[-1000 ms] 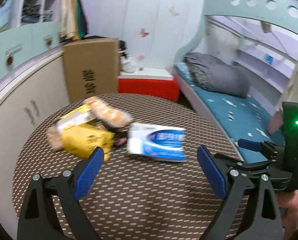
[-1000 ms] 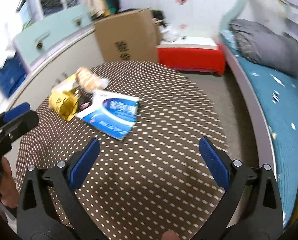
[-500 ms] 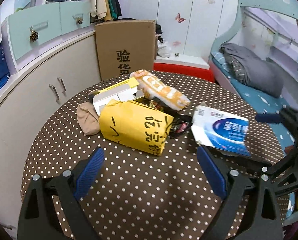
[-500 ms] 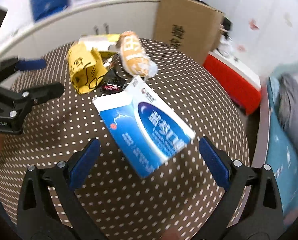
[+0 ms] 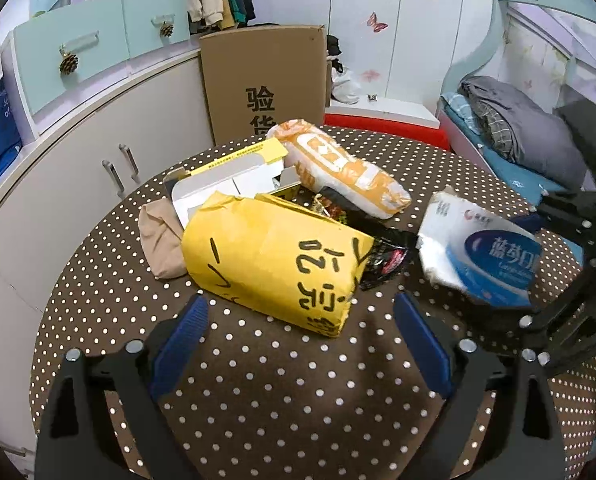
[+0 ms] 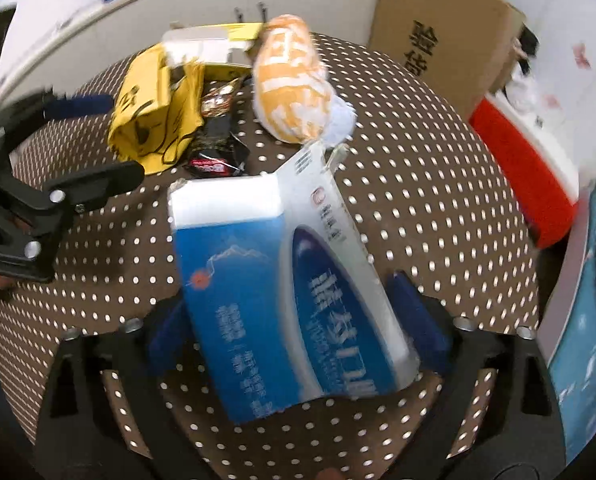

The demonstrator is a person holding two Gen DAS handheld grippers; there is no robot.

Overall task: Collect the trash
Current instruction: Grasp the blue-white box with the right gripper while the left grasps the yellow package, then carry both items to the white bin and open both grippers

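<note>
Trash lies piled on a round table with a brown dotted cloth [image 5: 277, 392]. A yellow paper bag [image 5: 273, 260] lies just ahead of my left gripper [image 5: 302, 344]. Its near corner reaches between the blue fingertips; the jaws are closing and no pad touches it. Behind the bag are an orange-white packet [image 5: 338, 168], an open white-and-yellow carton [image 5: 225, 180], a beige cloth lump [image 5: 159, 236] and black wrappers [image 5: 386, 252]. A blue-and-white box [image 6: 257, 280] lies between the closing jaws of my right gripper [image 6: 291, 326]. The pads stand close beside its long sides, and blur hides any contact.
A tall cardboard box [image 5: 265, 80] stands behind the table. Curved white cabinets [image 5: 77, 168] run along the left. A red bench [image 5: 386, 124] and a bed with grey bedding [image 5: 518, 140] are at the right. My left gripper [image 6: 93, 144] shows at the right wrist view's left edge.
Both grippers have come down and closer to the trash pile. The right view has rolled, and the blue-and-white box now lies between the right jaws. Both pairs of jaws are slightly narrower.
</note>
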